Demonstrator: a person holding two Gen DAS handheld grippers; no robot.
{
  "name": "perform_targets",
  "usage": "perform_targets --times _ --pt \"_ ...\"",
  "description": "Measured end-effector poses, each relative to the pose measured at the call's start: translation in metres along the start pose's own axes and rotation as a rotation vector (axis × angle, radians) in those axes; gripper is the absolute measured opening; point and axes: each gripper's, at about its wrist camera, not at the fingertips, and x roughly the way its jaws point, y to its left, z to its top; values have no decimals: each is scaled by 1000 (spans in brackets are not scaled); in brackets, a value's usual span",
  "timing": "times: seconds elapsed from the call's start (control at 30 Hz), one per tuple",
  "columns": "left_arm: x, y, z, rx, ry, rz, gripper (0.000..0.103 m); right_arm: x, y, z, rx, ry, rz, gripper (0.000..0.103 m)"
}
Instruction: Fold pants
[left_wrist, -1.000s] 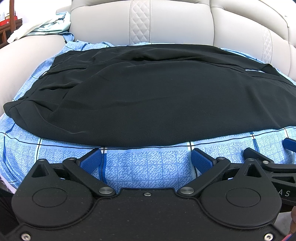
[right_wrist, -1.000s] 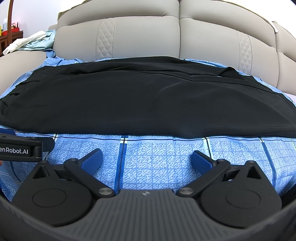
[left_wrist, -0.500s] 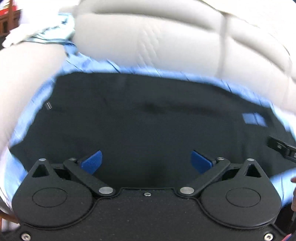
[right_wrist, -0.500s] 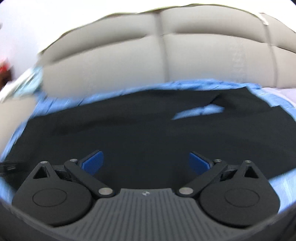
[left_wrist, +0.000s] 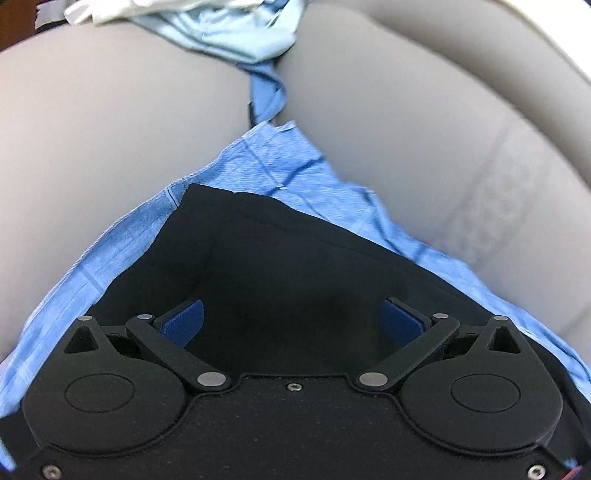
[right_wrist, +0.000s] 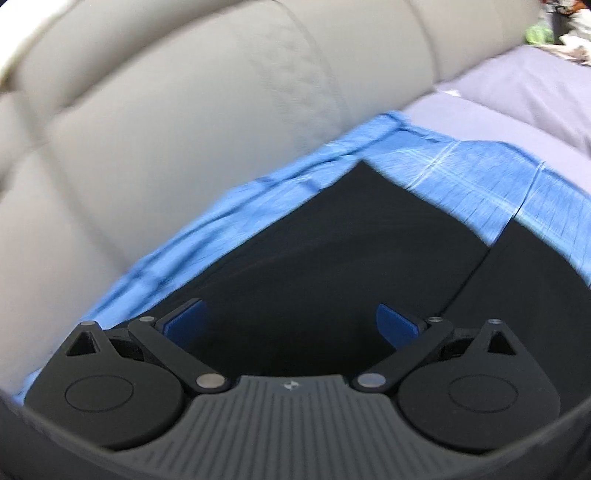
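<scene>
Black pants (left_wrist: 280, 258) lie flat on a blue checked cloth (left_wrist: 122, 251) on a sofa seat. My left gripper (left_wrist: 293, 321) is open and empty, just above the pants' far left corner, which looks like the waist end. In the right wrist view the pants (right_wrist: 332, 251) end in two leg hems with a slit between them. My right gripper (right_wrist: 290, 321) is open and empty above the far right corner of the legs. Both views are close to the fabric.
The beige sofa backrest (left_wrist: 424, 110) rises behind the cloth, with the armrest (left_wrist: 110, 129) on the left. Pale clothes (left_wrist: 229, 33) lie piled on the armrest. A lilac sheet (right_wrist: 517, 92) lies beyond the cloth on the right.
Both grippers moved from the near edge of the cloth forward over the pants and apart, the left to the far left corner, the right to the far right corner. Both stayed open.
</scene>
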Motion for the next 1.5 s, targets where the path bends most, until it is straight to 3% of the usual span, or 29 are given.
perform_targets --times 0.2,0.43,0.6,0.63,0.7,0.73,0.77,0.83,0.93,1.03,1.07,1.1,1.17,1.23,1.37,1.5 --pt "49 2 8 -92 -2 72 103 62 5 37 -15 26 -135 103" --pt "83 -9 18 -127 -8 192 103 122 36 49 -100 71 -311 103" --pt "100 -14 23 -164 -5 285 103 134 48 48 -149 54 -350 98" --pt "103 -16 24 -159 -2 305 103 133 49 48 -153 49 -346 88" --pt "108 -20 25 -141 7 339 103 124 50 49 -170 22 -349 57" --pt "111 -22 25 -135 5 354 103 120 52 50 -175 19 -345 20" --pt "113 -23 24 -135 -7 369 103 115 52 52 -172 24 -348 5" --pt "115 -25 20 -124 -33 395 103 105 46 57 -147 24 -310 2" --pt "113 -26 16 -123 -55 398 101 78 41 64 -143 -74 -264 2" --pt "103 -21 12 -145 -82 410 81 44 39 74 -182 -183 -223 2" --pt "100 -19 11 -148 -82 403 80 36 36 79 -180 -183 -211 3" --pt "98 -17 11 -145 -74 391 80 33 30 86 -157 -151 -188 8" --pt "96 -14 14 -137 -56 370 87 38 17 97 -87 -18 -134 53" --pt "98 -13 16 -127 -43 349 96 48 4 101 -23 86 -80 77" --pt "106 -18 14 -89 -49 359 102 75 3 97 -19 178 -211 84" --pt "110 -21 14 -92 -71 387 103 102 8 93 28 197 -235 91"
